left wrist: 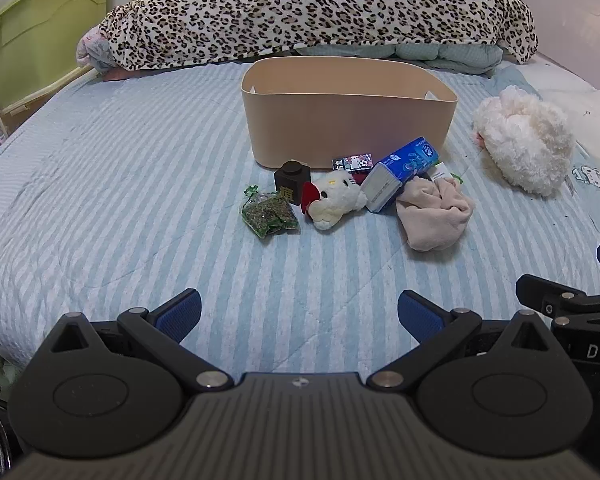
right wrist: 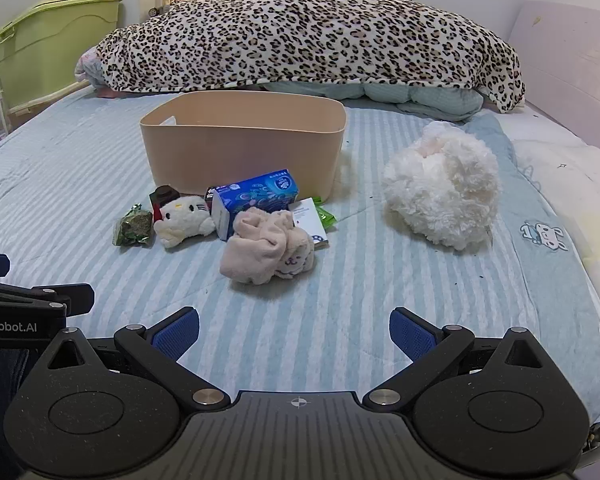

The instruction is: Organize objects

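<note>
Down at the near edge of the bed, the left gripper (left wrist: 299, 316) and the right gripper (right wrist: 294, 332) sit side by side, low over the striped blue sheet (left wrist: 140, 200). Both have their jaws spread wide apart and nothing is between them. They look ready to pick something up, but they are not touching any toy yet.

A little farther away is a small pile of things. They lie close together, likely so they are easy to reach one by one. Nearest is a crumpled pink cloth (right wrist: 266, 252), lying partly on a white card (right wrist: 312, 220). Beside it is a blue box (right wrist: 256, 200), tipped on its side and leaning on the pile. Left of that lies a soft white kitty toy (right wrist: 184, 218) and a little green bag (right wrist: 132, 230). A dark brown block (left wrist: 293, 178) stands just behind the kitty.

Right behind the pile stands a big tan bin (right wrist: 244, 148). Its top is open, and I cannot see anything inside it. I think the things should go in there, so the work looks not yet begun.

Off to the right, well apart from the pile, sits a fluffy white toy (right wrist: 442, 188).

Farthest back, a spotted blanket (right wrist: 308, 32) is heaped across the bed, and a green box (right wrist: 56, 44) stands by the wall.
</note>
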`<state>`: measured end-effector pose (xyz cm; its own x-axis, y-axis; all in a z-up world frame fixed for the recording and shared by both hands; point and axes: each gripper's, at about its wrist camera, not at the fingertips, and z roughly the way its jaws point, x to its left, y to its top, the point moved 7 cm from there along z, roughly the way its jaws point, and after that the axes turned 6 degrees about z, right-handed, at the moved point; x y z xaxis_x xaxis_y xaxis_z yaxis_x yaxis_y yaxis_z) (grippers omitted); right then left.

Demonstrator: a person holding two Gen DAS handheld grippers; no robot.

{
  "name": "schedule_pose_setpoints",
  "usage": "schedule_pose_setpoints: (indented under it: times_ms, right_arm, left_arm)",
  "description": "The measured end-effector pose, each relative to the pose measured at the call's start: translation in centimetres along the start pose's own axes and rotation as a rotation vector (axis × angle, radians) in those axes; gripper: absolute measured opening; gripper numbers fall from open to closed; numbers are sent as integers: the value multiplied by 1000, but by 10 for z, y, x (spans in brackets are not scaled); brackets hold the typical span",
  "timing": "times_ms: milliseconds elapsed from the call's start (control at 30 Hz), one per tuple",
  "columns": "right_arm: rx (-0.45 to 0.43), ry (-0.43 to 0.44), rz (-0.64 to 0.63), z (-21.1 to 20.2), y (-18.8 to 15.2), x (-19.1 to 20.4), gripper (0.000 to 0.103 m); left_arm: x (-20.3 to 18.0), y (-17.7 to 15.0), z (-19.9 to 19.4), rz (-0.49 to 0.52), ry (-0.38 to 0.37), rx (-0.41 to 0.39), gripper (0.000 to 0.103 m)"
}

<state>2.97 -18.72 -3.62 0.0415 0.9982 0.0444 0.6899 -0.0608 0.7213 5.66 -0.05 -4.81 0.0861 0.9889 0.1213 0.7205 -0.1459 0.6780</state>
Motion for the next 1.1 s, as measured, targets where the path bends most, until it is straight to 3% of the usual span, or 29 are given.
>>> schedule_pose_setpoints:
  times_ms: [1100]
  right_arm:
    - [5, 5, 1, 4, 1, 0, 103]
  left_arm:
    - [3, -2, 4, -7, -15, 3, 103]
